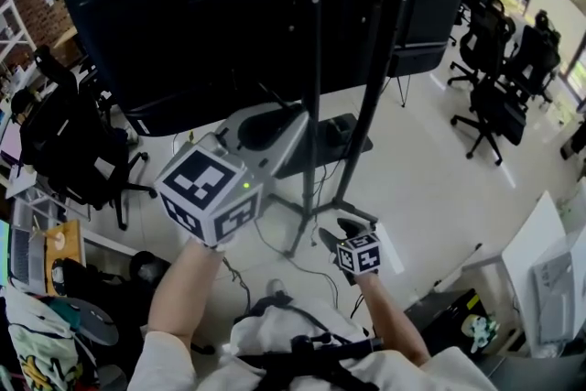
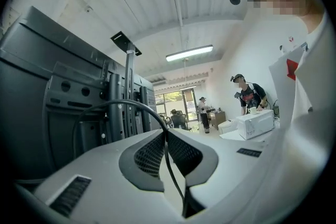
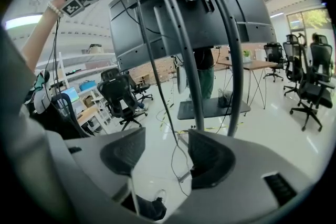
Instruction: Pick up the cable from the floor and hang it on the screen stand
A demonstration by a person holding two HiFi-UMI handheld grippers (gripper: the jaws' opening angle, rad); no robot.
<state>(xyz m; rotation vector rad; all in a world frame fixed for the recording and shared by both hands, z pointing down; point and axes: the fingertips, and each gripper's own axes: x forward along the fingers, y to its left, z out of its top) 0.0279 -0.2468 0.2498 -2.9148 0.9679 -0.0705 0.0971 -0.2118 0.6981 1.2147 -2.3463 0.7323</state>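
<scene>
The left gripper [image 2: 167, 132] is clamped on the black cable [image 2: 125, 102] and holds it up beside the screen stand [image 3: 182, 44]. The right gripper [image 3: 167, 139], lower down, gapes empty, with the cable's slack hanging just ahead. The pick-up looks done. Next, the loop needs draping over a stand bracket.

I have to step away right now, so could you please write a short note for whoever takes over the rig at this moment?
Left gripper: shut on the cable, held high at the back of the screen.
Right gripper: open and empty, low, facing the poles of the screen stand; the cable hangs in front of its jaws, not gripped.
Done: the cable is picked up; its lower part runs down towards the floor.
Left: drape the cable on the screen stand, then let go.
</scene>
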